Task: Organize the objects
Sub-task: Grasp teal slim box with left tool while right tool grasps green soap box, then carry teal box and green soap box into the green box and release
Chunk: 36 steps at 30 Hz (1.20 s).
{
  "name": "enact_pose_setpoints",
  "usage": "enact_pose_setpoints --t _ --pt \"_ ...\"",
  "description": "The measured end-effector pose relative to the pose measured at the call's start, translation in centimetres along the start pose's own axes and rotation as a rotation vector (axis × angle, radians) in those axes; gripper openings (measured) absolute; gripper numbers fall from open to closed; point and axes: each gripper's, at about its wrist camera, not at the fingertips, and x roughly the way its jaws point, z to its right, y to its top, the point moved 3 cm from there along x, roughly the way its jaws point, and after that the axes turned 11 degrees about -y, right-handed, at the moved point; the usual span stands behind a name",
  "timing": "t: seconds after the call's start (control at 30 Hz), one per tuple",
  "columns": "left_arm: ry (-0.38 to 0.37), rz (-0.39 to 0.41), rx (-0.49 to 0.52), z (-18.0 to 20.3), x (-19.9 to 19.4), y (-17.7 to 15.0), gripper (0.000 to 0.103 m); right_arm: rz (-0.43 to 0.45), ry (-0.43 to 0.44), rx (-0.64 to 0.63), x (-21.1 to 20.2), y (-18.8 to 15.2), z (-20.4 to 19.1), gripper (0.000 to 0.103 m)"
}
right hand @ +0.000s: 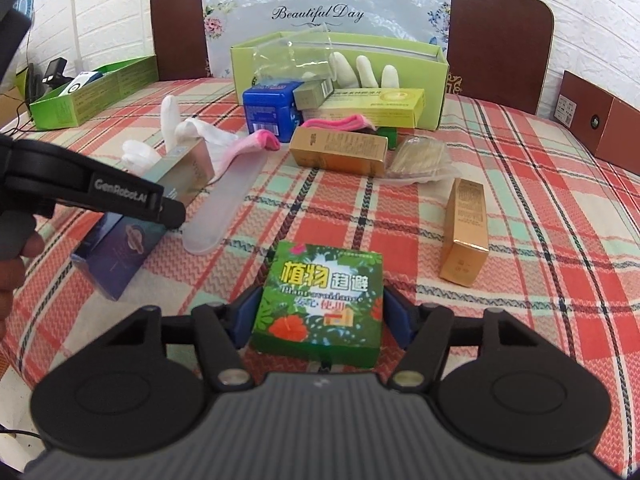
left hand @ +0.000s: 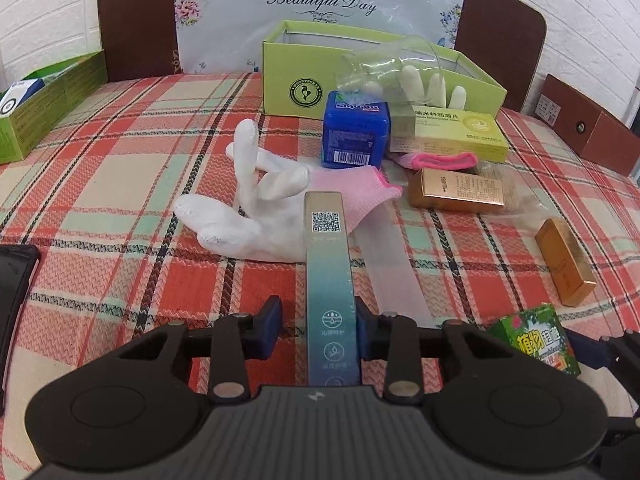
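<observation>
**Ana:** Teal and silver, that's the long slim box [left hand: 330, 280] sitting between the jaws of the left gripper [left hand: 318, 330]. The right pad is against its side, but there's a sliver of daylight by the left pad [left hand: 272, 322], so I can't call it a firm clamp.

**Ben:** On the other side, the right gripper [right hand: 320, 312] has the green plant-print box [right hand: 320, 300] pinched between both blue pads, lifted just off the plaid cloth [right hand: 540, 160].

**Ana:** Ahead, a white glove [left hand: 256, 208] lies beside a pink sock [left hand: 360, 196], with a blue tub [left hand: 356, 132] behind.

**Ben:** Two gold boxes too: one [right hand: 340, 152] lying flat mid-table, another [right hand: 466, 232] off to the right.

**Ana:** At the back stands the open lime carton [left hand: 292, 76], a clear cup [left hand: 384, 68] tipped against it.
</observation>
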Motion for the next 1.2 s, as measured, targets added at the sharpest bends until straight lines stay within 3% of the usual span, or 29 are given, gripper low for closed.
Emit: enact_pose_setpoints --t 0.07,0.33,0.5,0.9,1.2 --pt "-0.029 -0.006 -0.018 0.0 -0.3 -0.1 0.023 0.0 0.013 0.005 0.1 -0.1 0.2 0.062" --pt "-0.078 0.006 -0.019 0.4 -3.5 -0.9 0.022 -0.018 0.142 0.063 -1.4 0.6 0.7 0.062" --pt "-0.136 0.065 0.019 1.1 -6.8 0.6 0.022 0.047 0.173 0.083 -3.7 2.4 1.0 0.062" --pt "-0.214 0.249 0.071 2.4 -11.2 9.6 0.022 0.214 0.187 0.115 -5.7 10.0 3.7 0.062" --pt "-0.265 0.289 0.075 3.8 -8.7 17.7 0.022 0.323 0.124 0.125 -4.0 17.1 5.9 0.062"
